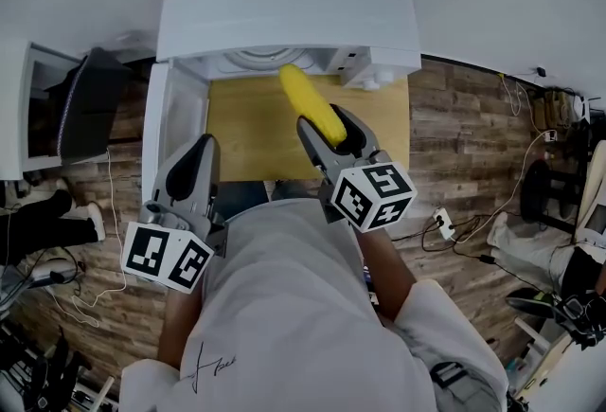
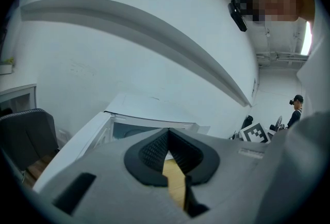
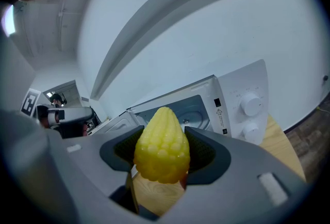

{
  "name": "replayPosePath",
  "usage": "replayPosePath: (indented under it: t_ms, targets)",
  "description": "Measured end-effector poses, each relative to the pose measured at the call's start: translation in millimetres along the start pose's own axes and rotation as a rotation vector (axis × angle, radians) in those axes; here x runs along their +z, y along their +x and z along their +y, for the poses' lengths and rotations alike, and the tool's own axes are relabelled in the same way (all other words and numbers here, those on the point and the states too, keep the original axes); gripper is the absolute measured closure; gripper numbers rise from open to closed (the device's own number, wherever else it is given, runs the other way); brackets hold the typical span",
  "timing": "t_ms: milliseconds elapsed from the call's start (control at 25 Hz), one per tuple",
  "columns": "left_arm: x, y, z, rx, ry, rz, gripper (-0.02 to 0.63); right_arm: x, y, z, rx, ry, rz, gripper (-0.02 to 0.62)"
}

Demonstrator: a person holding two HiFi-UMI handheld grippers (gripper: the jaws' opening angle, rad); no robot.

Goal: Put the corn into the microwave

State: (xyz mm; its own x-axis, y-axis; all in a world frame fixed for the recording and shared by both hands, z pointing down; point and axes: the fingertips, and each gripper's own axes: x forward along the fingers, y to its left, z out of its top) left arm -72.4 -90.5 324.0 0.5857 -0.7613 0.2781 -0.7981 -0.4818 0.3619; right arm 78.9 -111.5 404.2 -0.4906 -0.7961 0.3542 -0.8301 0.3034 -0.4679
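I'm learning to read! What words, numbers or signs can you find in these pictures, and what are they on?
No words can be read here.
Sticker on the microwave: a warning triangle shows; the print under it is too small.
Marks round the upper knob: too small.
Scribbled print on the person's shirt: too blurred.
Marker cubes: black-and-white squares, not letters.

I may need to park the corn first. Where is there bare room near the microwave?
The wooden table is bare in front of the microwave, between its open door and the table's right edge. The microwave's inside looks empty too. The near edge is crowded: the left gripper and the right gripper, holding the corn.
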Motion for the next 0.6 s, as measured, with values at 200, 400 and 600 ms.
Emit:
replayPosePath:
  t_ms: [200,400,600]
  targets:
    - [-2,-2,3,0.004,-0.014,0.004,0.618,-6,7,-2,-0.002,0.000,0.012,0.337]
    - [-1,-3,8,0.013,-0.036,0.002,0.618,-12,16,-5,0.002,0.000,0.027,0.337]
    - [-2,-7,14,0.026,-0.043,0.003,0.617,-18,25,-10,-0.005,0.000,0.038,0.337]
